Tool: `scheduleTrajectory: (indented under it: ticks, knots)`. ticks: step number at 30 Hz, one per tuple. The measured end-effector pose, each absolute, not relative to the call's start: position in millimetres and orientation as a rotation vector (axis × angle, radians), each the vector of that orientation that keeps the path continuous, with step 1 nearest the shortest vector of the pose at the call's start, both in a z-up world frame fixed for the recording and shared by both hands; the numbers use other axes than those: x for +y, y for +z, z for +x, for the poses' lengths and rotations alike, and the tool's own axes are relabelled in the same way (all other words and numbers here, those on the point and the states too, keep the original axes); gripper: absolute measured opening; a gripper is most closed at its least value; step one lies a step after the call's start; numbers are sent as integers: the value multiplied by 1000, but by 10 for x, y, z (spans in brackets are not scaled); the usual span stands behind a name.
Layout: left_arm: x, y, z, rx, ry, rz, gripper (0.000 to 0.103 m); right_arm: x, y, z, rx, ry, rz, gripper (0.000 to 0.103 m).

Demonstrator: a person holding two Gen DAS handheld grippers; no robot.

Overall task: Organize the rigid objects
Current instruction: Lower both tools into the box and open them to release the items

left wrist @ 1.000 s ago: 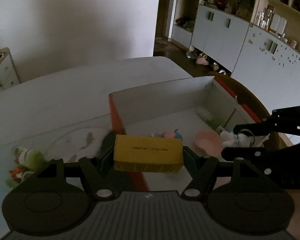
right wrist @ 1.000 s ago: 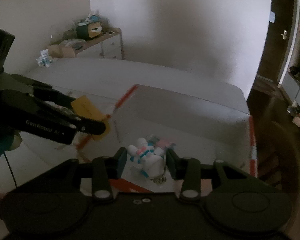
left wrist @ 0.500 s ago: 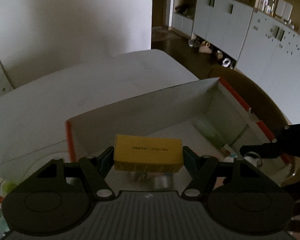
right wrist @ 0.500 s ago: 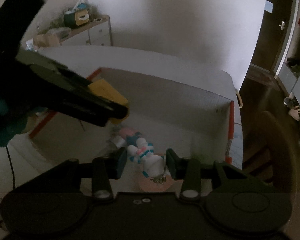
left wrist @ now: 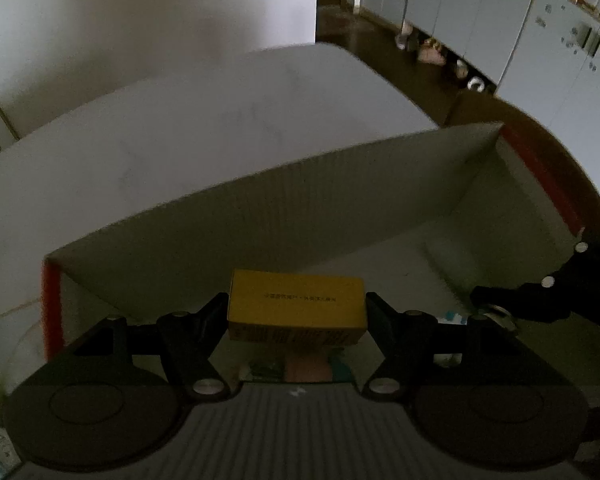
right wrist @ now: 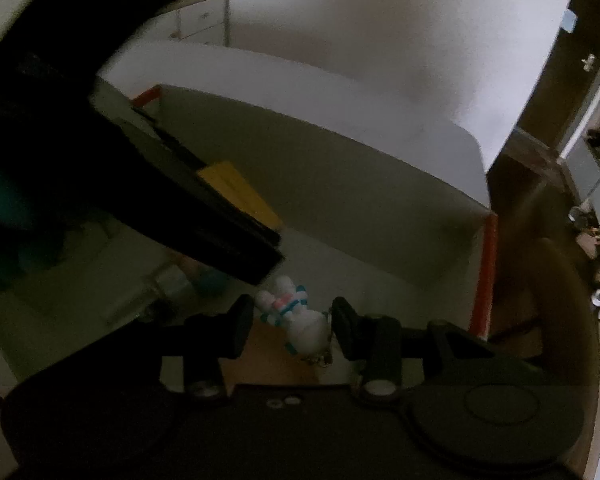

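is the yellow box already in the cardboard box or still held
Still held. The yellow box sits clamped between the left gripper fingers, hanging over the open cardboard box, not resting on its floor.

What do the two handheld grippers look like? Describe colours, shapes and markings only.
The left gripper is black: two angular fingers on linkages with silver pivot screws, a round disc housing on either side, and a grey ribbed body with a small white mark. The right gripper has the same build but a dark body and rounded finger pads. No sleeve can be made out.
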State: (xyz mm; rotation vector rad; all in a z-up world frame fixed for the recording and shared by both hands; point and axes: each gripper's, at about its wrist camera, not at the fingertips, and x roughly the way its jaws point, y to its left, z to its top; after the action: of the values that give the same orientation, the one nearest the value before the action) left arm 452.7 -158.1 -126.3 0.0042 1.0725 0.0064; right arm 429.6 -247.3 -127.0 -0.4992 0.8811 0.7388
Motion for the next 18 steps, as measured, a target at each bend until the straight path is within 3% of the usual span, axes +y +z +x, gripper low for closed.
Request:
scheduleTrajectory:
  ticks: [18]
  knots:
    - [-1513,-1418,4676,1156,22,-19,71,-2302,-1287,4315,989,701,-574,44]
